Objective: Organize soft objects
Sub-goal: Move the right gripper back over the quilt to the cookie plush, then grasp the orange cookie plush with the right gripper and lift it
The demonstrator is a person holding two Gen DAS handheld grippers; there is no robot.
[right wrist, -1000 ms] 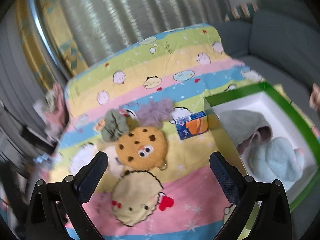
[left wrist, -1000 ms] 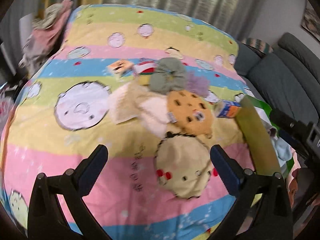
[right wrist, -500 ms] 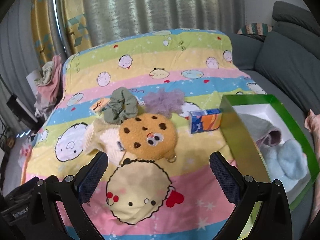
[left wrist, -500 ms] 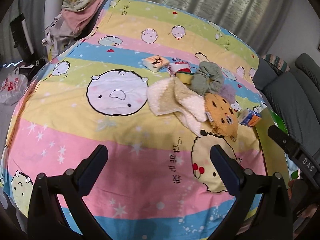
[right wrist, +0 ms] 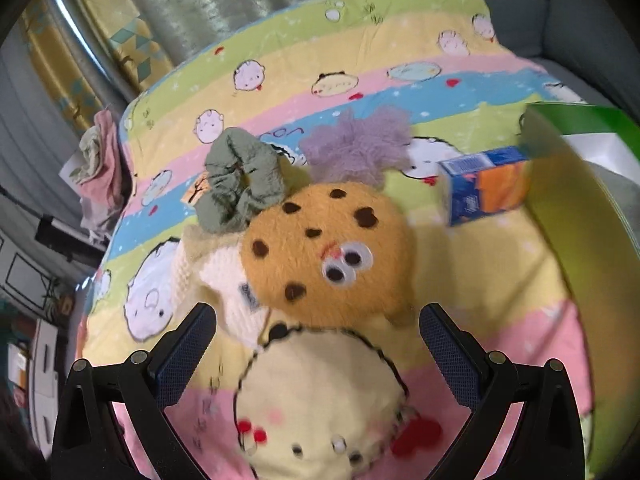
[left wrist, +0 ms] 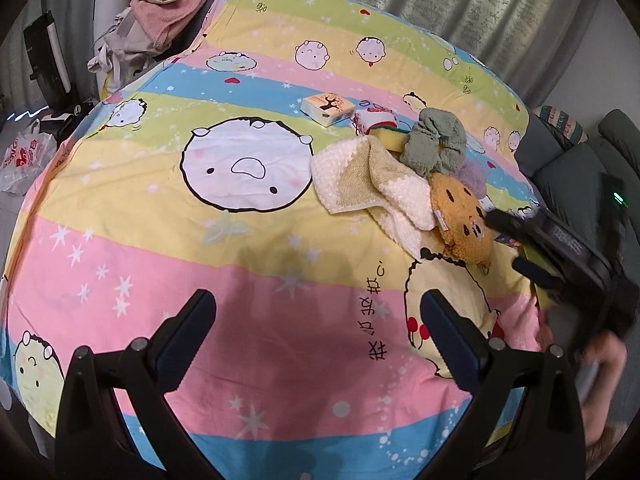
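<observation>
Right gripper has dropped closer over cookie plush, jaws wide, empty, plush now fills its view. Cookie plush lies on bed, overlapping cream towel and pale round plush. Left gripper has swung left, jaws wide, empty.

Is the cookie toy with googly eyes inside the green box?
No, the cookie toy lies on the striped blanket, left of the green box, partly on a cream towel.

Right tool lower, closer over cookie plush.
</observation>
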